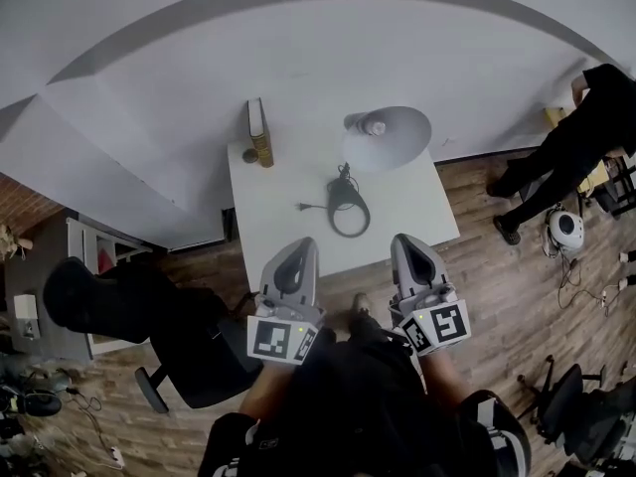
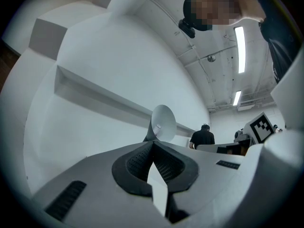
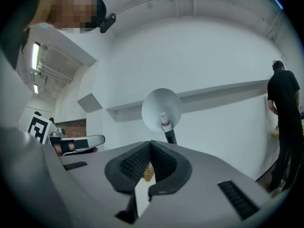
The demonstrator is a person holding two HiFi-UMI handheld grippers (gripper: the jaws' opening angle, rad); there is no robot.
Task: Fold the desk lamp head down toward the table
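A desk lamp stands on the white table (image 1: 278, 222). Its white cone head (image 1: 388, 137) is raised and faces up and toward me, bulb showing; its black ring base (image 1: 348, 207) sits mid-table with a cord. Both grippers hover at the table's near edge, short of the lamp. My left gripper (image 1: 303, 246) is shut and empty, and the lamp head (image 2: 163, 122) shows above its tips. The right gripper (image 1: 407, 241) is shut and empty too, with the lamp head (image 3: 161, 109) straight ahead over its tips.
A book (image 1: 260, 132) stands upright at the table's far left corner. A black office chair (image 1: 149, 336) sits at the left of the table. A person in black (image 1: 571, 147) bends at the right by the wall. White walls rise behind the table.
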